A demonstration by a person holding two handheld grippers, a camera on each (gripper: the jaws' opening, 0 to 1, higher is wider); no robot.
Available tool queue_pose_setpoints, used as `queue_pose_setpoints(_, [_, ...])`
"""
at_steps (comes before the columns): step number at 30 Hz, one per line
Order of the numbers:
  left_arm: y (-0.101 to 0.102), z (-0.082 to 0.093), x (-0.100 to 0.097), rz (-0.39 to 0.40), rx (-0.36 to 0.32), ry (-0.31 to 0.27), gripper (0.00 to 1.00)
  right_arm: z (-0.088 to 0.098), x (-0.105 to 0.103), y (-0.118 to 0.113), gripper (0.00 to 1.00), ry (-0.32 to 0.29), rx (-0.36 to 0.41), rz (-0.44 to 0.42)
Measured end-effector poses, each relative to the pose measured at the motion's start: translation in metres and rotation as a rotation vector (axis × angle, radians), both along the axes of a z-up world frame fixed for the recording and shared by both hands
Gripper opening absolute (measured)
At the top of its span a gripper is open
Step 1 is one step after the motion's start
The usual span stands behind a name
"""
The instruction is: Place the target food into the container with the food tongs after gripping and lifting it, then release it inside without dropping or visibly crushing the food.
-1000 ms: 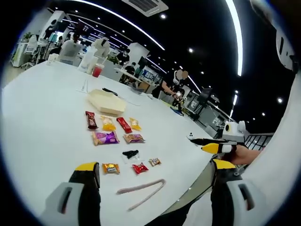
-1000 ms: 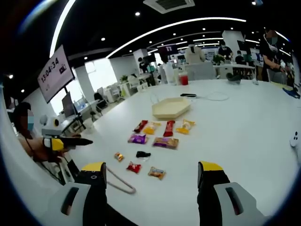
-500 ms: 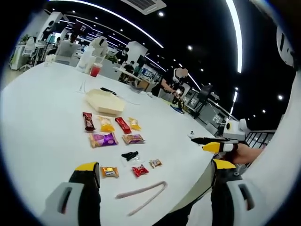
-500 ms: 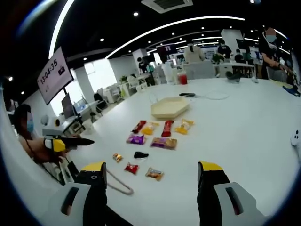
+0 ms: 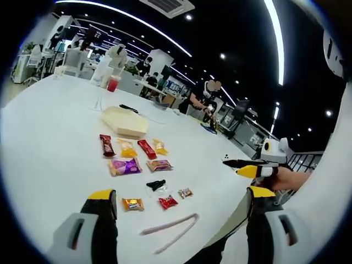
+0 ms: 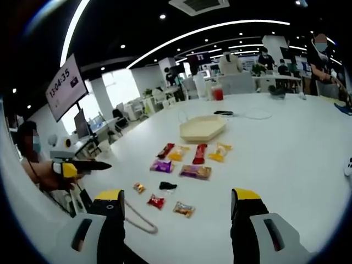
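1. Both views have drifted a little since a second ago: the snacks sit slightly lower in each picture, but their layout on the white table [image 5: 49, 159] is unchanged, so this is camera motion, not a move of the things.
2. Step in hand, as I judge it: the very start — nothing is picked up yet. The left gripper [image 5: 179, 212] and the right gripper [image 6: 179, 212] both hover above the near edge of the table, jaws wide apart and holding nothing.
3. The food tongs [image 5: 169, 231] lie flat on the table near the edge, just in front of the left gripper; in the right gripper view they show by its left jaw [image 6: 137, 217].
4. The container [image 6: 202, 128], a pale shallow tray, sits beyond the snacks, well apart from both grippers.
5. Which packet is the target I cannot tell; a red packet [image 6: 199, 153] and a purple packet [image 6: 161, 165] lie among the two loose rows between the tongs and the tray.
6. Next move — probably lower a gripper to the tongs and close on their handle end.
7. Writing: a wall screen [image 6: 66, 85] reads roughly 13:04:35; the packet labels are too small to read.
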State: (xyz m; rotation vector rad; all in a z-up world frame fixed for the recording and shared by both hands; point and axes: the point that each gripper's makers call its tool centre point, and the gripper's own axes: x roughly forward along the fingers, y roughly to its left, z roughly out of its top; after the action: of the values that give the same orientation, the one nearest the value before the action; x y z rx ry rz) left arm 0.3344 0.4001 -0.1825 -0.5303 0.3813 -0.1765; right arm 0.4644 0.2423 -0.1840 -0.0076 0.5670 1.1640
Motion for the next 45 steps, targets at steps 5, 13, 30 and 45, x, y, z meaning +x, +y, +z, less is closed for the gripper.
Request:
queue_pose_setpoints(5, [-0.004, -0.003, -0.001, -0.019, -0.003, 0.011, 0.99, -0.004, -0.001, -0.006, 0.80, 0.013, -0.001, -0.018])
queue_pose_setpoints(13, [-0.012, -0.005, -0.002, -0.040, 0.001, 0.011, 0.99, -0.003, -0.005, -0.011, 0.80, 0.009, -0.001, -0.025])
queue_pose_setpoints(30, [-0.019, -0.010, -0.003, -0.086, 0.026, 0.014, 0.99, -0.002, -0.012, -0.012, 0.79, 0.006, -0.003, -0.028])
queue_pose_setpoints(45, [-0.036, -0.021, 0.002, -0.179, 0.095, -0.014, 0.99, -0.007, -0.020, -0.006, 0.77, 0.021, -0.014, -0.007])
